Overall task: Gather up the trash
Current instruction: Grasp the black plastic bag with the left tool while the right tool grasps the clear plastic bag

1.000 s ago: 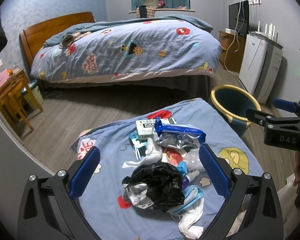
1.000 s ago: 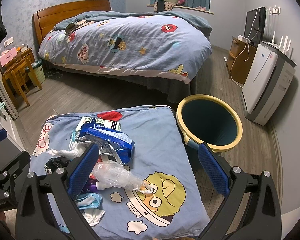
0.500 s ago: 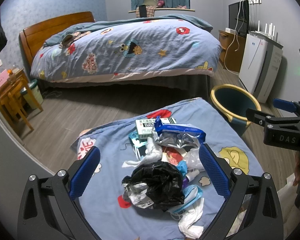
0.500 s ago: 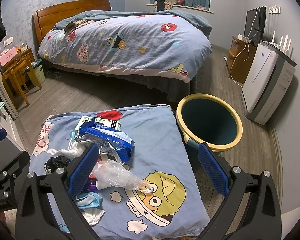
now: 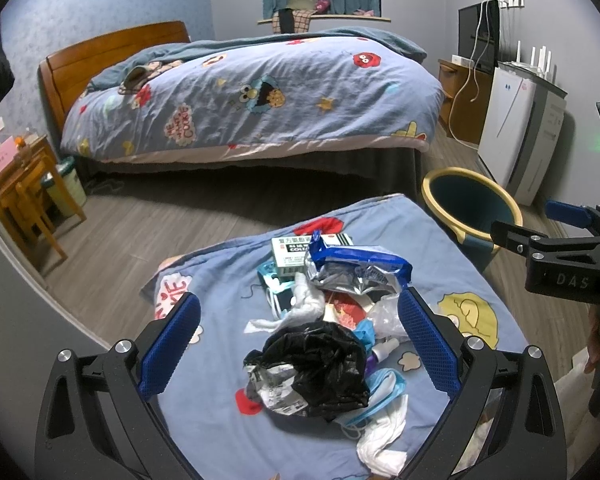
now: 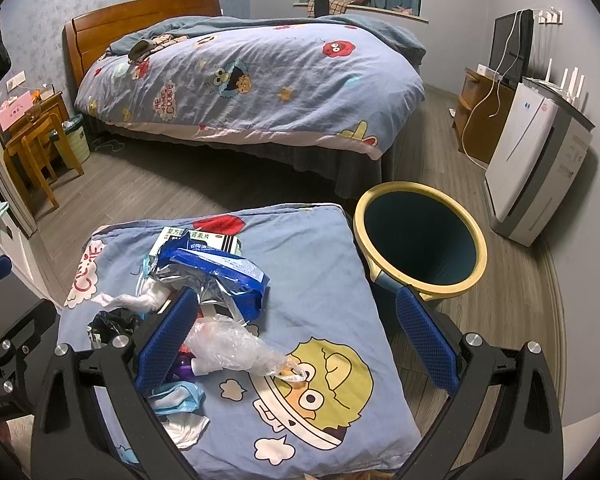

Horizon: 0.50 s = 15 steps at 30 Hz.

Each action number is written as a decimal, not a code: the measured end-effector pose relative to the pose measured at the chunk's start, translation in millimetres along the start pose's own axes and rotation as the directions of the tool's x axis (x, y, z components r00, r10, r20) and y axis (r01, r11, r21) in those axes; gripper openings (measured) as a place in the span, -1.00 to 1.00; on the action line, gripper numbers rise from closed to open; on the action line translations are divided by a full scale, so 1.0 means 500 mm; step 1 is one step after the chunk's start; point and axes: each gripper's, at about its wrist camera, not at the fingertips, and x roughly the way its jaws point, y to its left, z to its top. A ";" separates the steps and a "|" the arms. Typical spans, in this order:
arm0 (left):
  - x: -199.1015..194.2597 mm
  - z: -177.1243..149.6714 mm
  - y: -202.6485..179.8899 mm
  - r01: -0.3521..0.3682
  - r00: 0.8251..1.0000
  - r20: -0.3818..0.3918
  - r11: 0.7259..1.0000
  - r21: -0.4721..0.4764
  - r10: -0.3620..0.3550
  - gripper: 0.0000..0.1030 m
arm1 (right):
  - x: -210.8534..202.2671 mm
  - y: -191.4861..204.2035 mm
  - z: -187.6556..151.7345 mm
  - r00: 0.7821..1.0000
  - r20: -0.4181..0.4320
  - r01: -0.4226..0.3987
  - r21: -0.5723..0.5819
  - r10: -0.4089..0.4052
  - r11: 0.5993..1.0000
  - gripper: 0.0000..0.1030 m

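Note:
A pile of trash lies on a blue cartoon-print cushion [image 5: 228, 280]: a crumpled black bag [image 5: 320, 364], a blue and silver snack wrapper [image 5: 356, 272], a green-white medicine box [image 5: 292, 252], white tissues [image 5: 304, 308], a face mask [image 5: 380, 392] and a clear plastic bag [image 6: 228, 344]. My left gripper [image 5: 298, 344] is open and empty, hovering over the black bag. My right gripper [image 6: 296, 340] is open and empty above the cushion's right half [image 6: 332, 280]. A yellow-rimmed bin [image 6: 420, 240] stands on the floor right of the cushion.
A large bed [image 5: 252, 96] fills the back of the room. A white appliance [image 6: 540, 164] and a wooden TV cabinet [image 6: 480, 120] stand at the right wall. A wooden chair and desk [image 5: 24, 192] are at the left. Wood floor lies between.

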 end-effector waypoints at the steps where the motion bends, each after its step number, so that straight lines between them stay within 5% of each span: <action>1: -0.008 -0.003 -0.004 0.000 1.000 -0.001 1.000 0.000 0.000 0.90 | 0.001 0.001 -0.003 1.000 -0.003 -0.001 0.000 0.001 1.000 0.89; 10: 0.041 -0.045 0.006 -0.014 0.998 -0.068 1.000 0.000 0.014 0.90 | 0.037 -0.005 -0.002 0.998 -0.063 0.016 0.004 -0.016 1.000 0.89; 15: 0.076 -0.068 0.042 -0.039 0.989 -0.144 0.998 -0.046 0.032 0.90 | 0.097 0.011 -0.028 0.983 -0.182 -0.035 -0.018 0.031 0.999 0.89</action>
